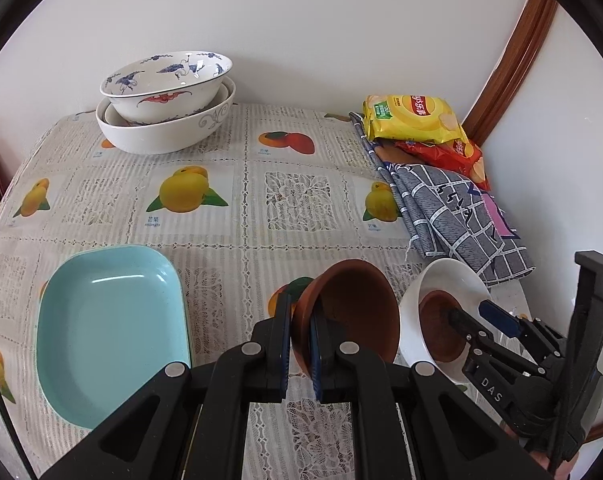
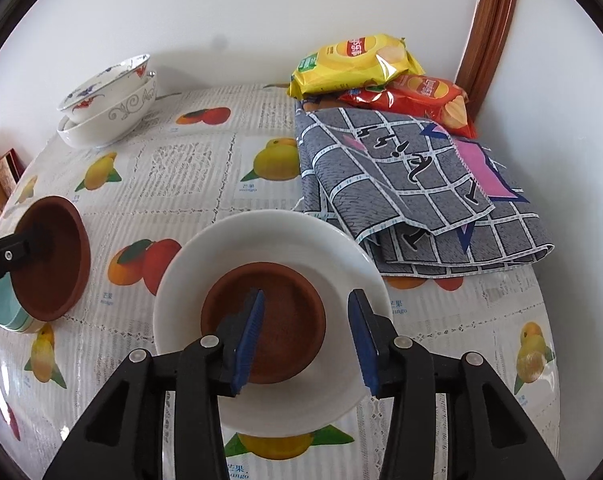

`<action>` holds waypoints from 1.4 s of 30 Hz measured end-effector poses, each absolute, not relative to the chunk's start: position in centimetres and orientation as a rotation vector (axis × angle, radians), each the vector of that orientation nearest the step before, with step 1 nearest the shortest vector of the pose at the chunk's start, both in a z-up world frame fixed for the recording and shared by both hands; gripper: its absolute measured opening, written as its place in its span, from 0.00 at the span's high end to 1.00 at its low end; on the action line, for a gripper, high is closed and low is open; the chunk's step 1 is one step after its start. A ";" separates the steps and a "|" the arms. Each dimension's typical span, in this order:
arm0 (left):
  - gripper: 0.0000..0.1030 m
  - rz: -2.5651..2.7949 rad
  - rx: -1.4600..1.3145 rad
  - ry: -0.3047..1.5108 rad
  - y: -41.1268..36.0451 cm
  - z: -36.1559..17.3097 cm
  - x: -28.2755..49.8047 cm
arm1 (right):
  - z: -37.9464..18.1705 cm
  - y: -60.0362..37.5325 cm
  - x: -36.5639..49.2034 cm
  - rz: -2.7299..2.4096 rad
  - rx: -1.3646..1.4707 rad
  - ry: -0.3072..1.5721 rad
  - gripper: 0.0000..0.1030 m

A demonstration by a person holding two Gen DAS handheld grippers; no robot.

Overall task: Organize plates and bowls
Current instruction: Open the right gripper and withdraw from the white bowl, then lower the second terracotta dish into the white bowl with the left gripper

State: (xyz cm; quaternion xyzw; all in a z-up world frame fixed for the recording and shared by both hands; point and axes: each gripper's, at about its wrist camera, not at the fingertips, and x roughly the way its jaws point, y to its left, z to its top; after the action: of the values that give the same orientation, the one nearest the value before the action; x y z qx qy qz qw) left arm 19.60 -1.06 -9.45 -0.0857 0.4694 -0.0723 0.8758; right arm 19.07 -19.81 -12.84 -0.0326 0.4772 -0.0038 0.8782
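Observation:
My left gripper is shut on the rim of a brown clay bowl and holds it tilted above the table; the bowl also shows in the right wrist view. My right gripper is open, its fingers straddling a second brown clay bowl that sits inside a white bowl on the table. The white bowl also shows in the left wrist view. A light blue rectangular dish lies at the front left. Two stacked patterned bowls stand at the back left.
A fruit-print tablecloth covers the table. A folded grey checked cloth lies at the right, with a yellow crisp bag and a red crisp bag behind it against the wall. A wooden frame runs up the corner.

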 end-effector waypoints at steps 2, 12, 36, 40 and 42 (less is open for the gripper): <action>0.92 -0.159 -0.174 0.975 -1.5 -9.1 19.4 | -11.8 -20.3 18.6 -0.008 -0.053 0.975 0.58; 0.92 -0.207 -0.147 0.959 -4.2 -7.9 18.7 | -8.1 -25.0 15.7 -0.078 0.046 0.892 0.56; 0.92 -0.306 -0.087 1.044 -12.3 -11.9 21.2 | -10.1 -33.0 11.0 -0.193 0.177 0.908 0.56; 0.92 -0.300 -0.087 1.058 -12.6 -12.5 21.5 | -10.7 -33.4 10.7 -0.187 0.198 0.919 0.56; 0.92 -0.305 -0.089 1.059 -12.6 -12.7 21.6 | -10.9 -33.5 10.7 -0.187 0.203 0.922 0.56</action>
State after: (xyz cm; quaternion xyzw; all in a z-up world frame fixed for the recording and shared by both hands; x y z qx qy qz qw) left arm 21.55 -12.62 -12.75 -0.0425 0.5030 -0.1450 0.8510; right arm 10.68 -33.47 -10.90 0.0975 0.4436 -0.0901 0.8864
